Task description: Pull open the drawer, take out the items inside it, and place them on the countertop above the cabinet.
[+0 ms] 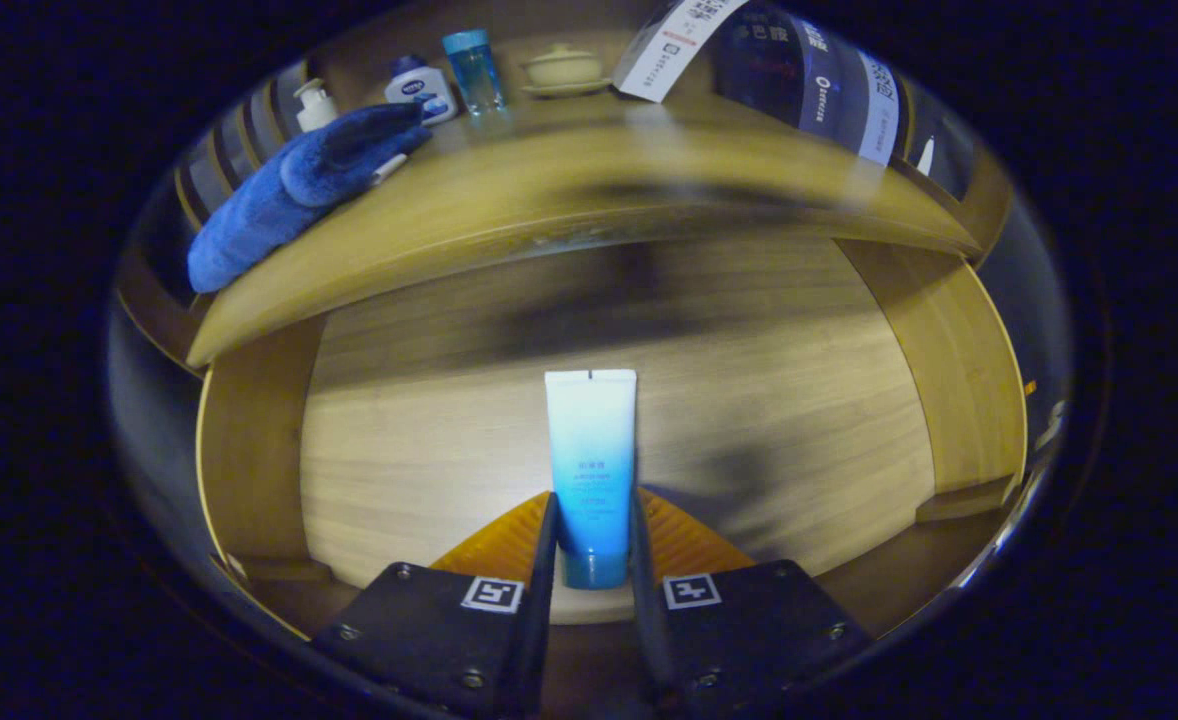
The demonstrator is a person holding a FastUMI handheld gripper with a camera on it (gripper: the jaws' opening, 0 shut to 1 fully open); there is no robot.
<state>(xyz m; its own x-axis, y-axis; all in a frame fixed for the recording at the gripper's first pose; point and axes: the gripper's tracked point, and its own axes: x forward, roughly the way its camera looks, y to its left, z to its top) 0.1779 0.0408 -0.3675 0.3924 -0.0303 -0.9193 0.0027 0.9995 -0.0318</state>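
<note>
Currently the blue tube (590, 470) sits between the two fingers of the gripper (590, 545), which are clamped against its lower body just above the cap end — a firm two-sided grasp. Taking the tube as the landmark: beneath and behind it lies the wooden floor of the open drawer (409, 440), whose side walls rise to either side. Beyond the tube's crimped top runs the countertop (549, 200), carrying a folded blue towel (289, 190), a pump bottle (314, 103), a white bottle (421, 88), a clear blue bottle (474, 68) and a lidded ceramic dish (562, 68). The tube is judged light, soft-walled and smooth — excess squeeze may deform it or let it slip. Grip low, near the stiffer cap shoulder, as here.
</note>
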